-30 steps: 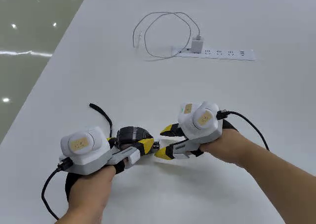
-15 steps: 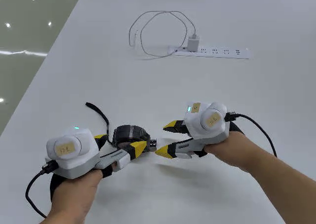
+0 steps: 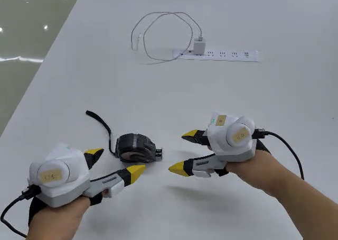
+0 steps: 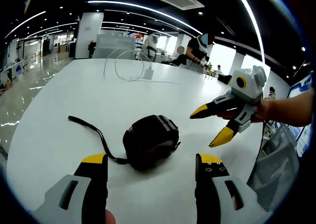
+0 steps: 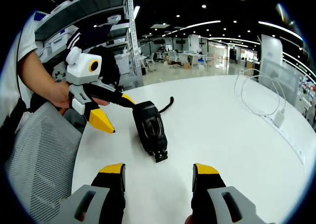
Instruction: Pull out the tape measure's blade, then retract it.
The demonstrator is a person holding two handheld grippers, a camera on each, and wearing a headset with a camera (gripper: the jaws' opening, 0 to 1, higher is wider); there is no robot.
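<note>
Currently nothing is gripped: the tape measure (image 3: 136, 148) lies loose on the worktop (image 3: 158, 92), just ahead of the spread jaws of the left hand-held gripper (image 3: 117, 160) and a little beyond the tips of the right hand-held gripper (image 3: 178, 153). Its blade appears wound in. If the small end hook (image 3: 158, 154) is tugged while the case is unheld, the whole case is likely to be dragged along. The hook could also be missed, or slip from the jaws. Both are held low over the worktop, jaws parted and pointed inward at the case from opposite sides.
</note>
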